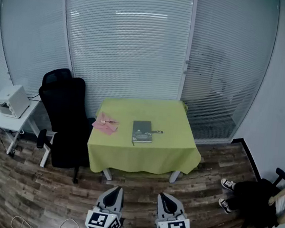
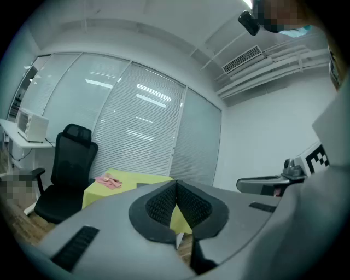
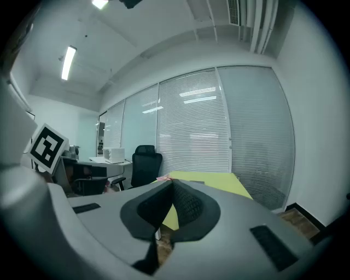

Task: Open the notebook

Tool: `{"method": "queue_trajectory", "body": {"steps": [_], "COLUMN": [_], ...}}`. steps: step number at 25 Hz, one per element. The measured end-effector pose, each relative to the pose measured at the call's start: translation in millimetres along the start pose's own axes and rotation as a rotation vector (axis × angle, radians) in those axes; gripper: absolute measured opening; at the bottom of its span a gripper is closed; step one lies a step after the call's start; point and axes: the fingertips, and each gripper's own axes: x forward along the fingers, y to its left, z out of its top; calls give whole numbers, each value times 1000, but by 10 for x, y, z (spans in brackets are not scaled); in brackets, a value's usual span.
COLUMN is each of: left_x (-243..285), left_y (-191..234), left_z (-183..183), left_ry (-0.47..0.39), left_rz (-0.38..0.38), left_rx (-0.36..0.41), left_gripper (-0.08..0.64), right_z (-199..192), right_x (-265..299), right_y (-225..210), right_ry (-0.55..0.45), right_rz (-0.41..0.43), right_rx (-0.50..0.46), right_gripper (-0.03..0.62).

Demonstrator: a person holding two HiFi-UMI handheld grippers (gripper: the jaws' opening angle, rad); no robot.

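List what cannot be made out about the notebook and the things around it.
1. Notebook: in the head view it is too small to read its cover or to name the small object at its right edge.
2. Pink item: head view, too small to identify.
3. Left gripper view: the left gripper hides most of the table.
4. Right gripper view: the right gripper does likewise.

An office: glass walls with blinds (image 1: 126, 36), a black swivel chair (image 1: 64, 122) left of centre, a printer (image 1: 11, 100) far left.

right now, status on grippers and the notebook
Left gripper and right gripper shut, empty, well short of the green table. Notebook closed, flat on it. Office chair beside table, not between.
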Motion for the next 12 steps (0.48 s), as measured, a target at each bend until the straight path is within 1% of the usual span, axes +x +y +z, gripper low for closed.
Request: {"method": "queue_trajectory", "body": {"steps": [9,12], "left_x": [-6,8], "left_y": [-81,-103], "left_z": [-18,-25], "left_ry": [-2,-3], "left_rz": [14,11], "left_rx": [24,26], "left_gripper": [25,25], "right_z": [-11,-33], "right_x": [-111,-115], "right_y": [-104,-130], "right_ry": [-3,-11], "right_rz": [-19,-18], "right_rx": [3,23], "right_gripper": [12,14]}}
